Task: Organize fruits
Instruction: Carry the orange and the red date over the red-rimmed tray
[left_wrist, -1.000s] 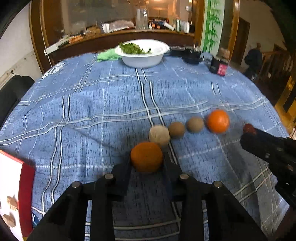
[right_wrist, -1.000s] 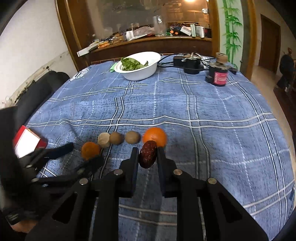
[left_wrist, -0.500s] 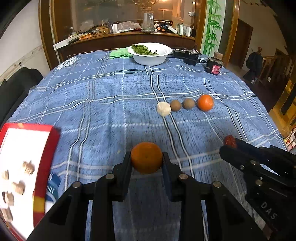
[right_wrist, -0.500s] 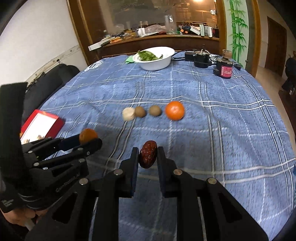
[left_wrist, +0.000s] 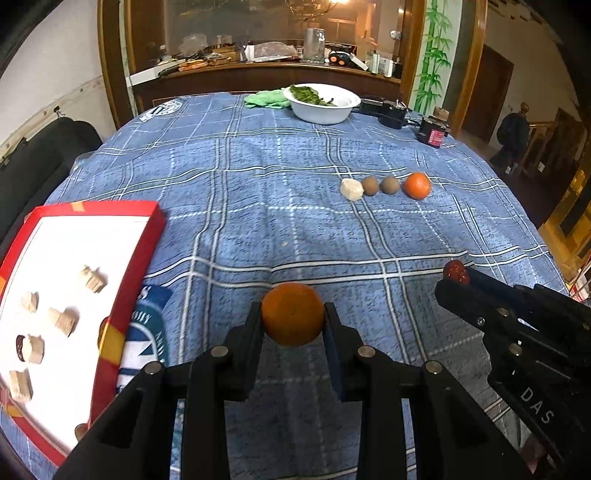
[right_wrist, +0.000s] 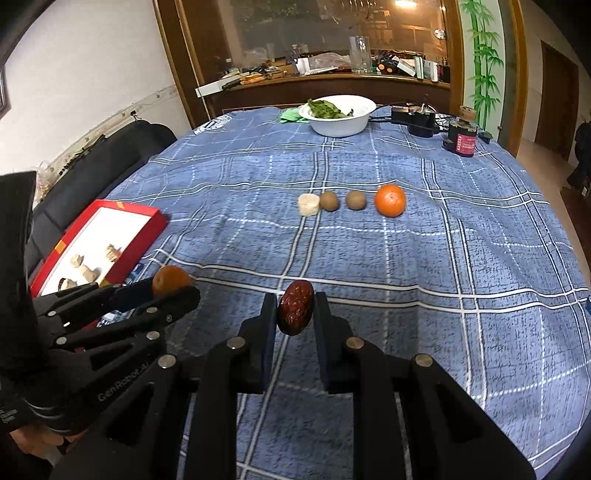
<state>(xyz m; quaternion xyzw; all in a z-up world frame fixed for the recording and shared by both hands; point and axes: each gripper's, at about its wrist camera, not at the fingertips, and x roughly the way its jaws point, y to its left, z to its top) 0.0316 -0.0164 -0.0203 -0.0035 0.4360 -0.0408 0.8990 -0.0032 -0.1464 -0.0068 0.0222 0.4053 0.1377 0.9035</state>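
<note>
left gripper: fingers clamped on a small orange, held up over the near part of the desk

right gripper: fingers pinched narrow around a wrinkly red date, also up off the cloth

fruit row: mid-desk, pale peeled chunk, two brown kiwis, then a bigger orange on the right end, all lined up close together

red box: sits at the left edge of the desk, white inside, a few tan bits lying in it

white bowl: far end, greens in it, well apart from the fruit row

back right: dark gadgets with cables and a little jar with a red label
</note>
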